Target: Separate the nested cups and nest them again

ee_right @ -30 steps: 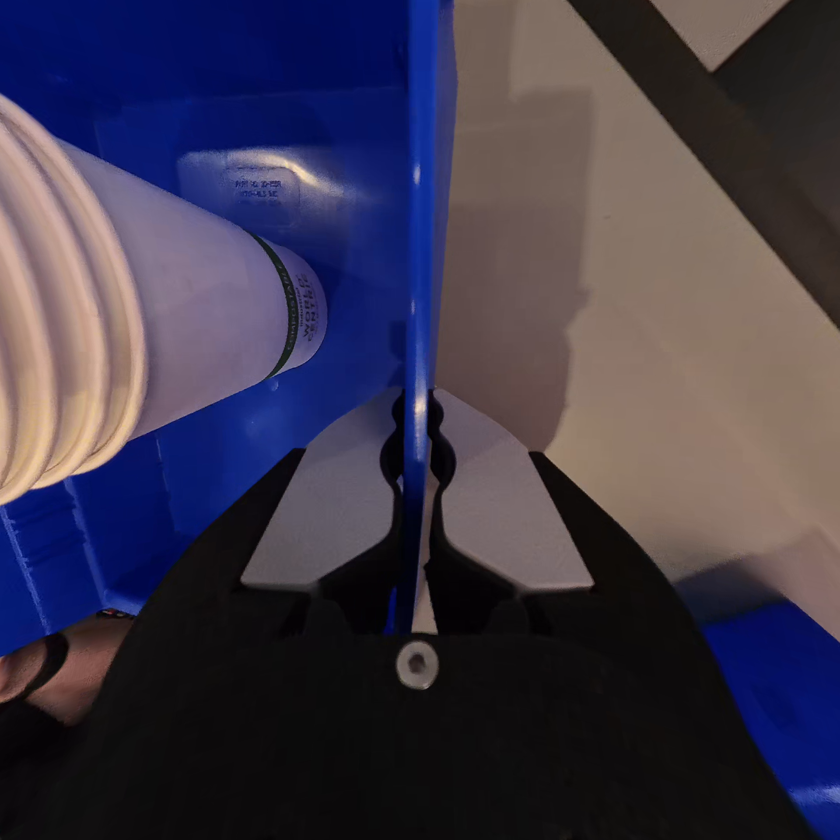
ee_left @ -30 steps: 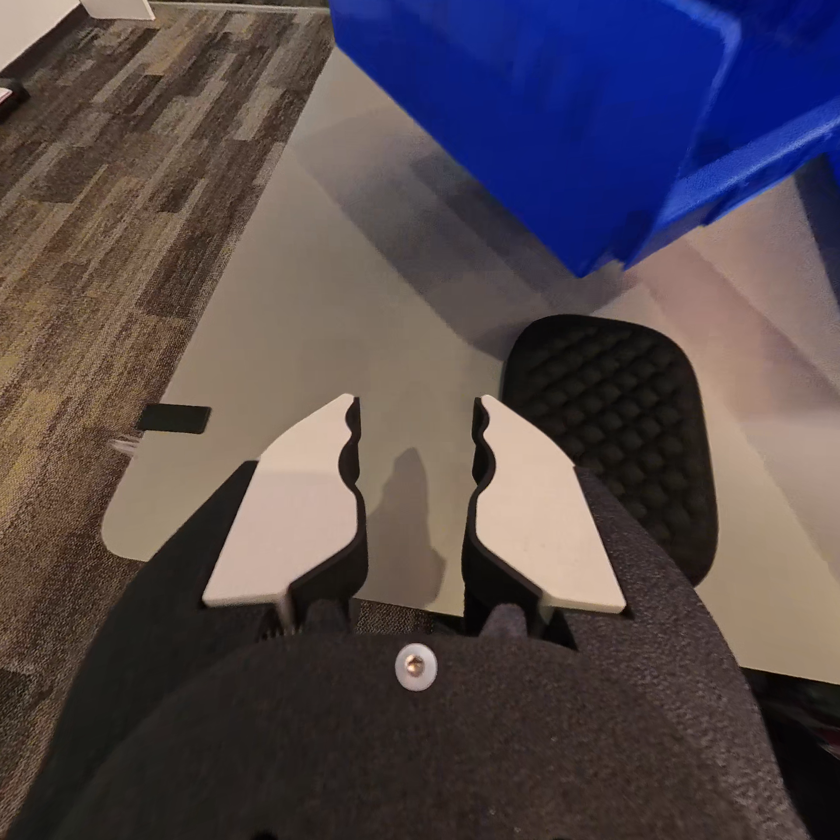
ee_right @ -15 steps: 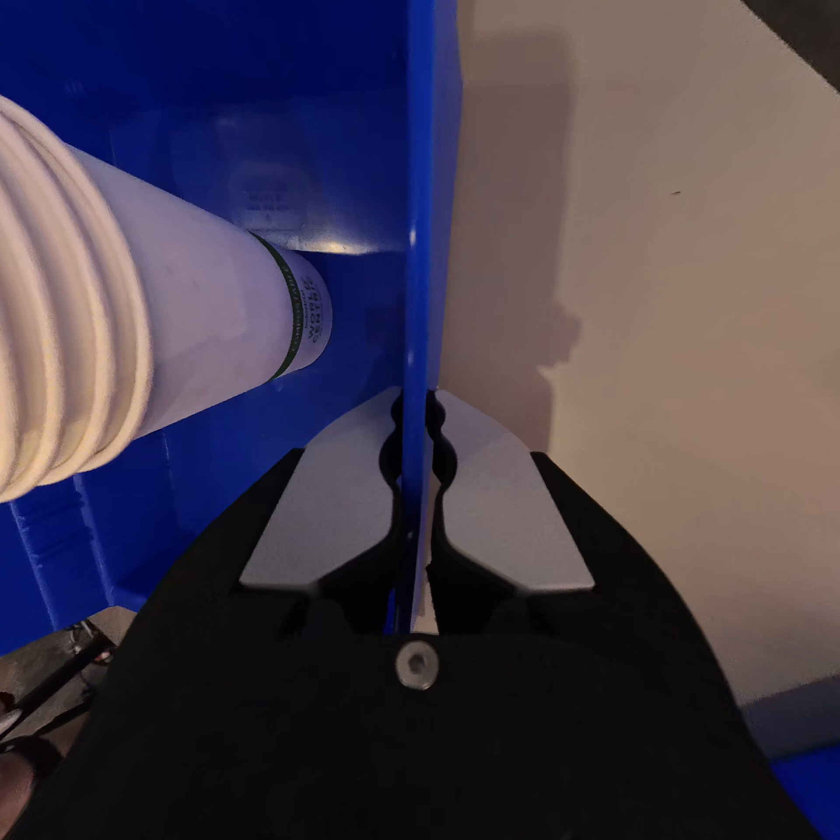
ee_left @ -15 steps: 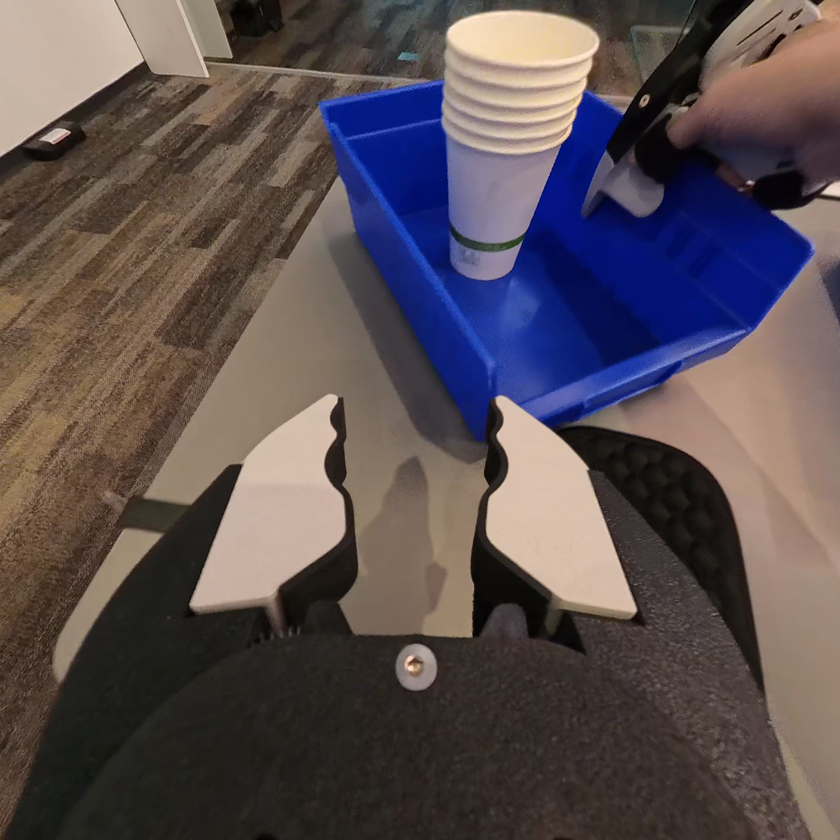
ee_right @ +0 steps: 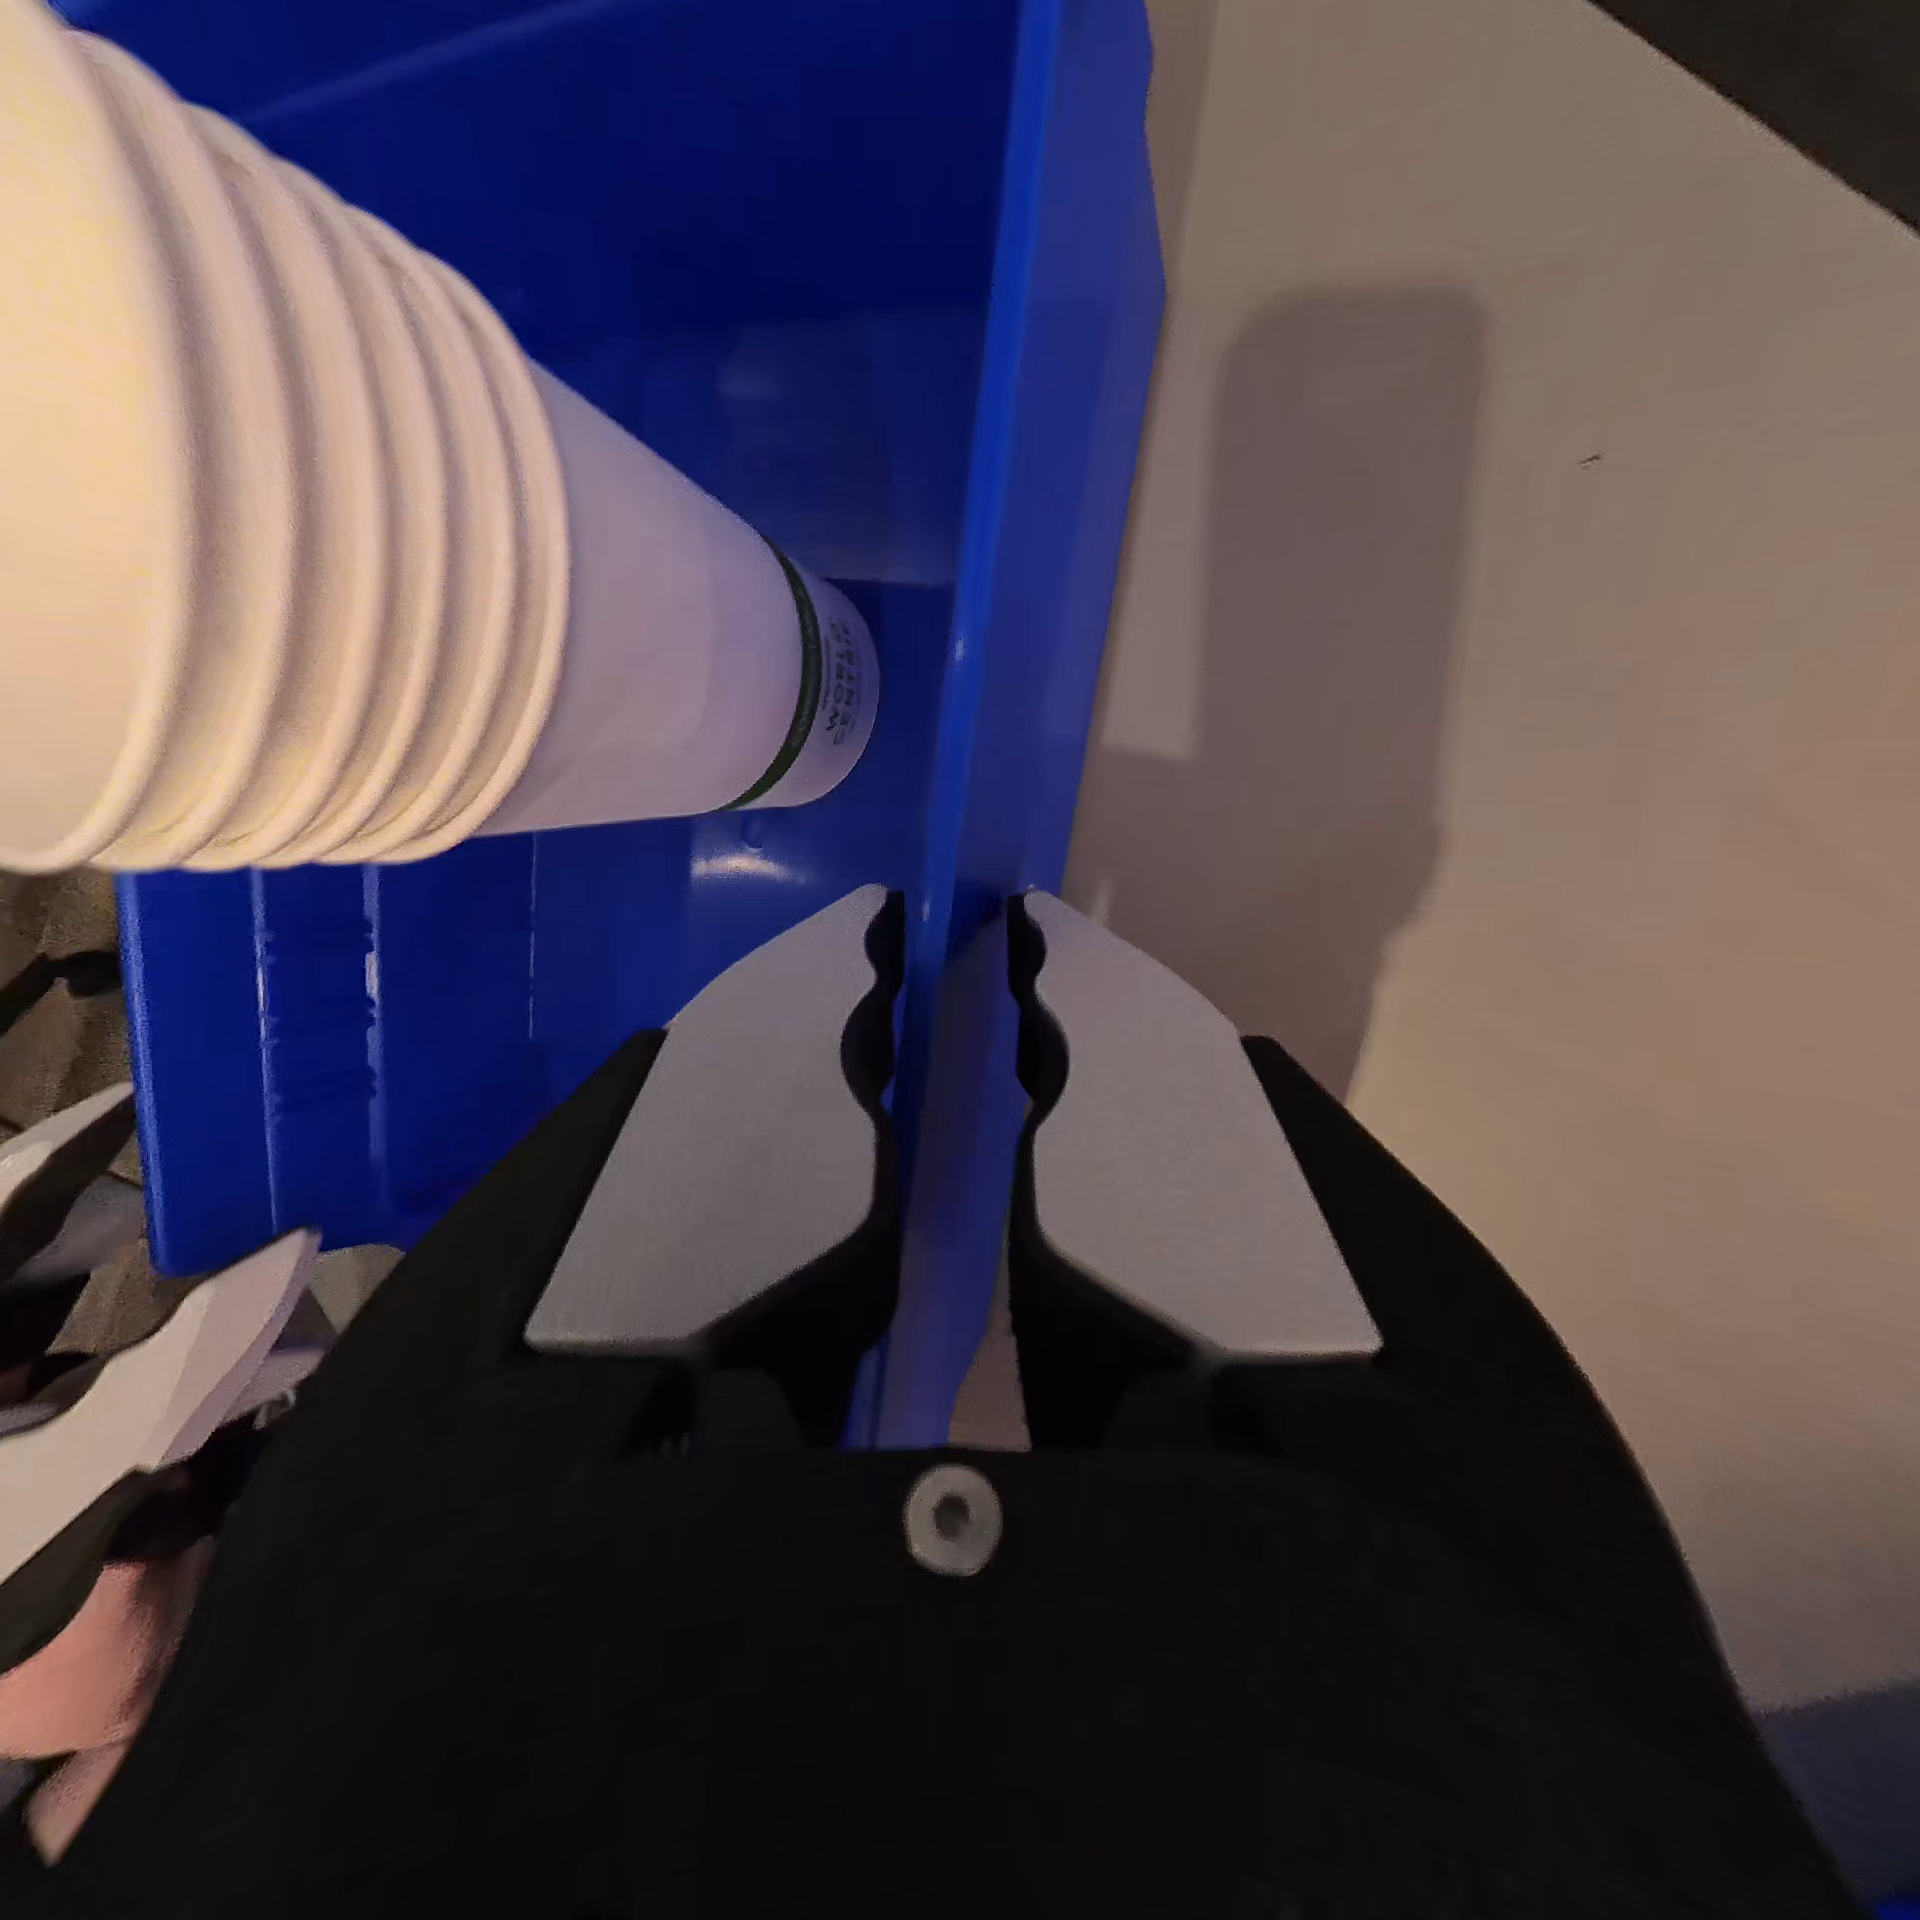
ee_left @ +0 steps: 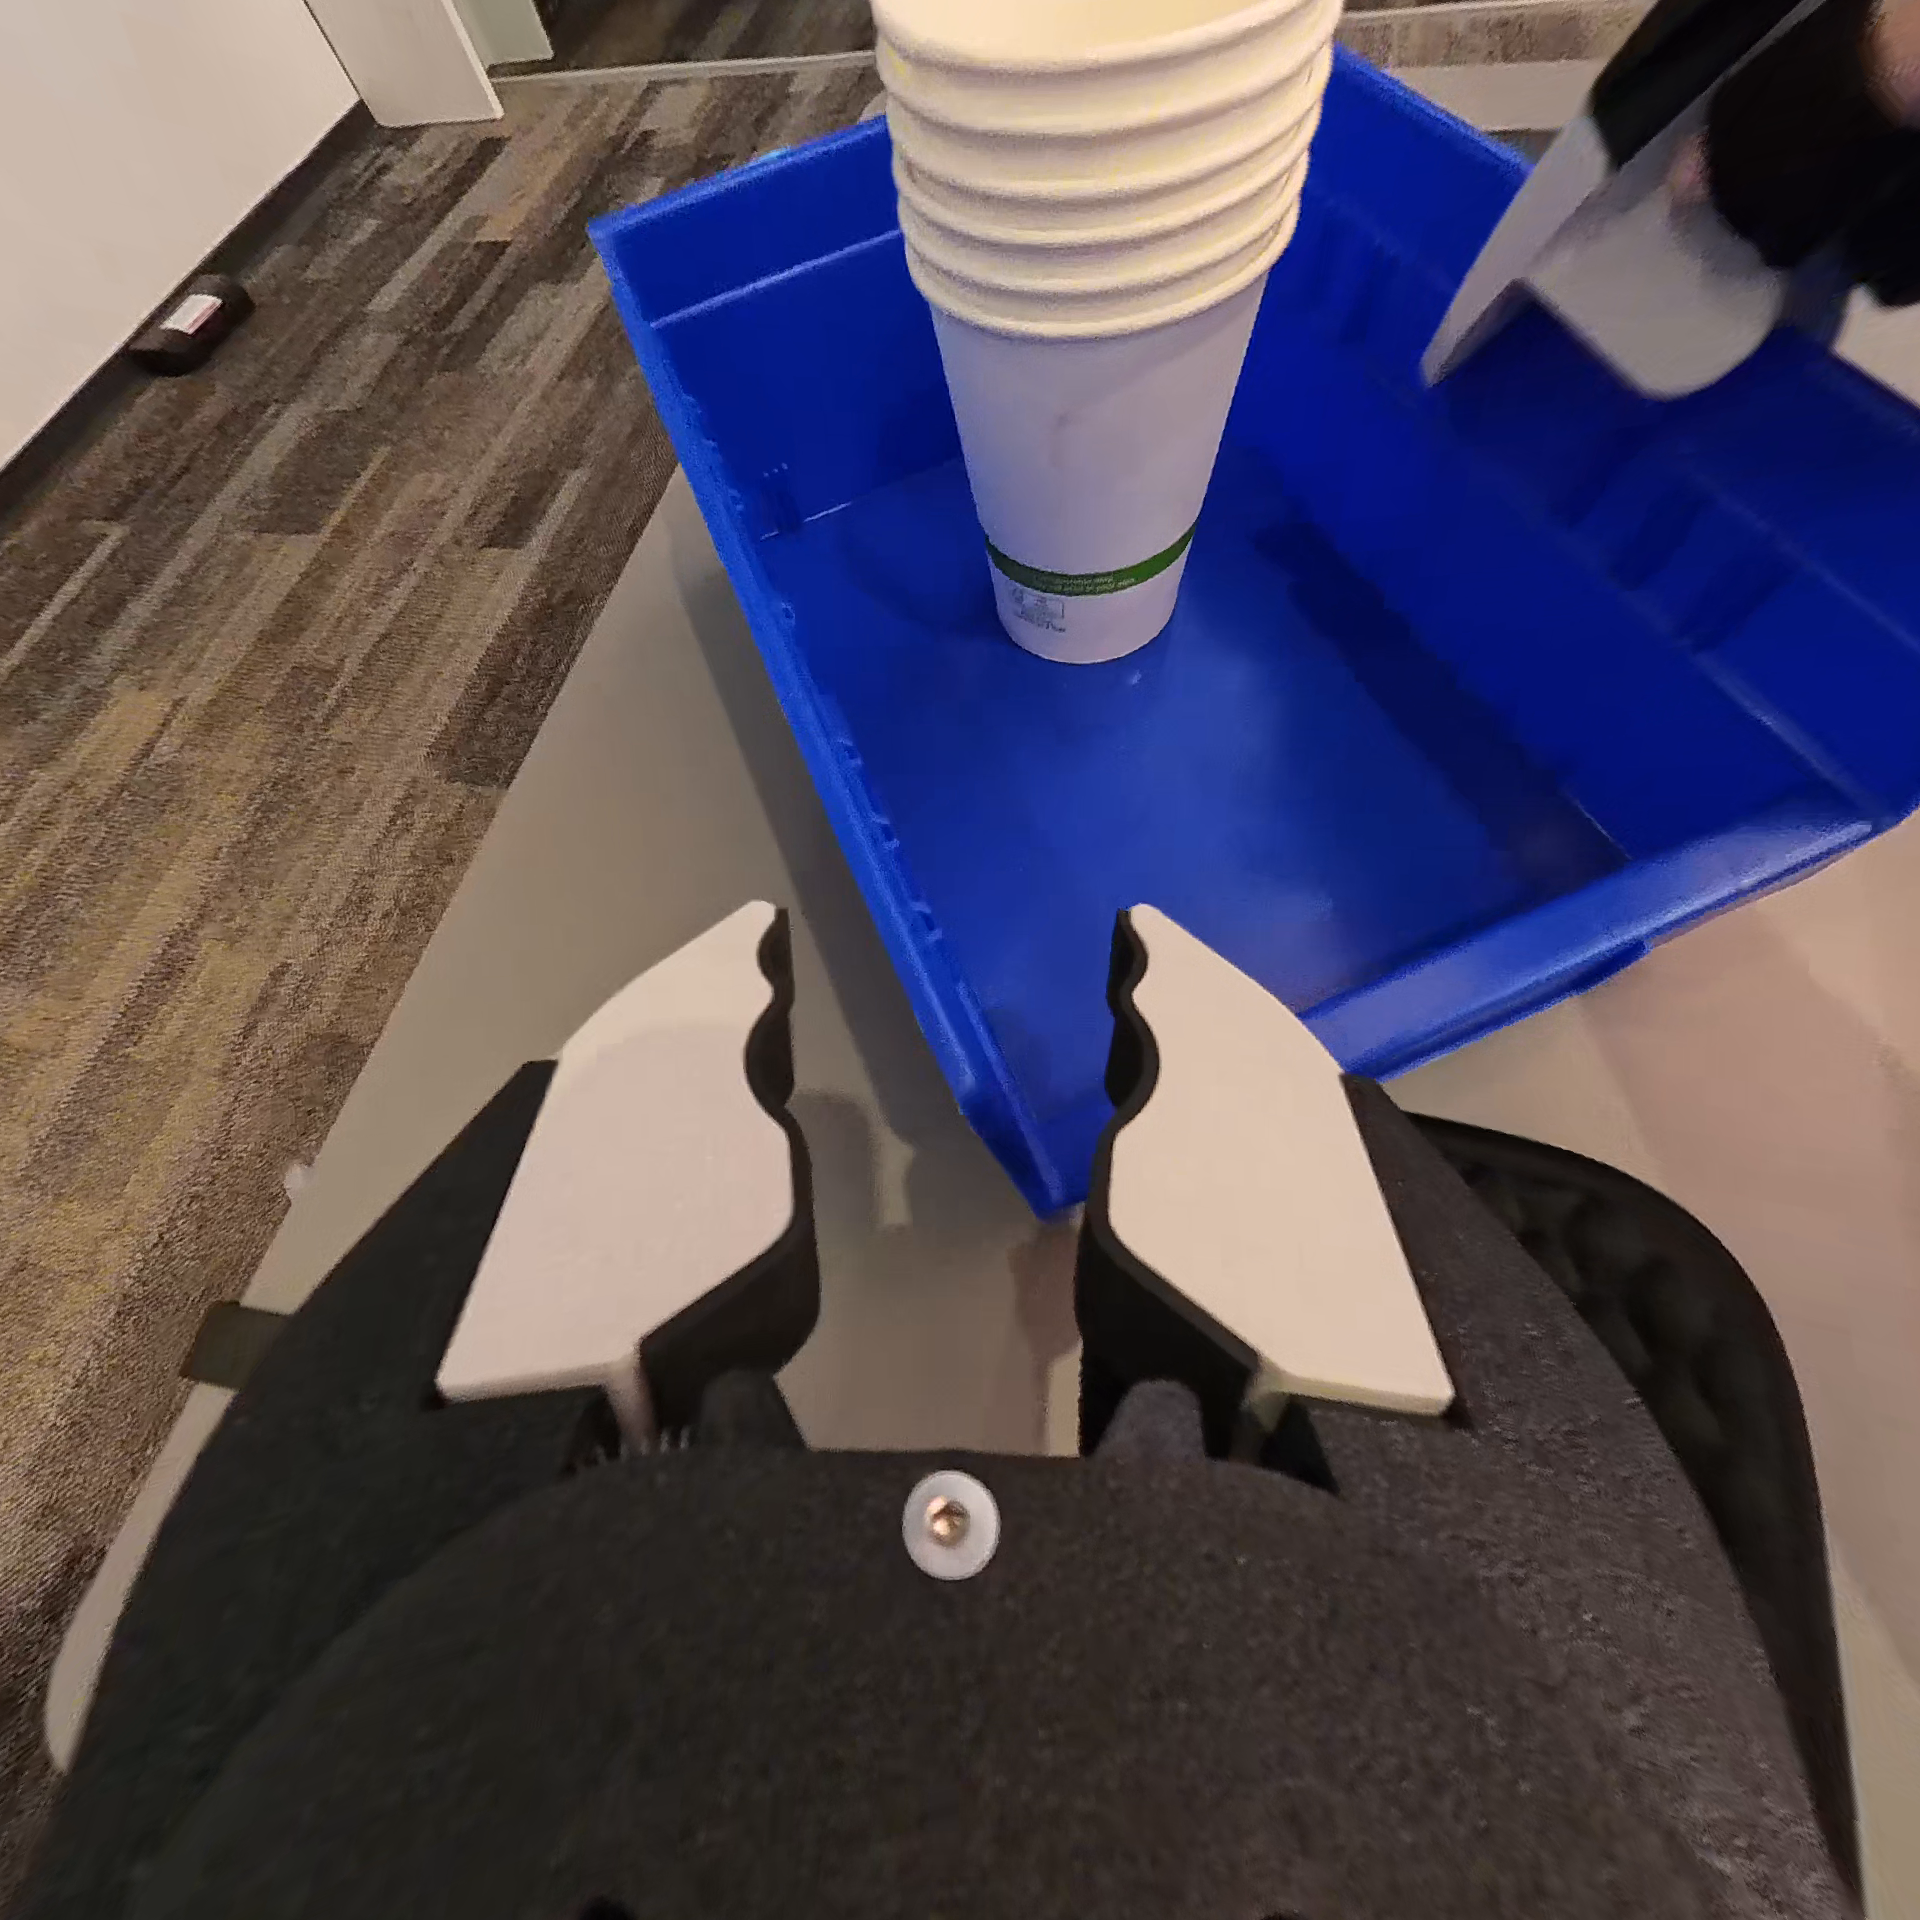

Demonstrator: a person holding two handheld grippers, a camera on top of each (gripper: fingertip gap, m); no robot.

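Note:
A stack of several nested white paper cups (ee_left: 1091, 312) with a green band near the base stands upright in a blue plastic bin (ee_left: 831, 727) on a grey table. My left gripper (ee_left: 951, 925) is open and empty, hovering over the bin's near left corner. My right gripper (ee_right: 951, 904) straddles the bin's side wall (ee_right: 1039, 520). Its jaws are slightly apart, with a gap showing beside the wall, so it does not clamp it. The cup stack (ee_right: 364, 540) shows to its left. The right gripper also shows in the left wrist view (ee_left: 1621, 281) at the bin's far right rim.
A black quilted pad (ee_left: 1621, 1299) lies on the table (ee_left: 623, 831) just right of my left gripper. Carpeted floor (ee_left: 208, 727) lies left of the table edge, with a small black device (ee_left: 192, 322) on it. The left gripper (ee_right: 156, 1351) shows at the lower left of the right wrist view.
The right jaws, shut on the bin wall before, have parted off it. The bin came from above and close to the left camera to rest on the table. The left gripper moved nearer the bin.

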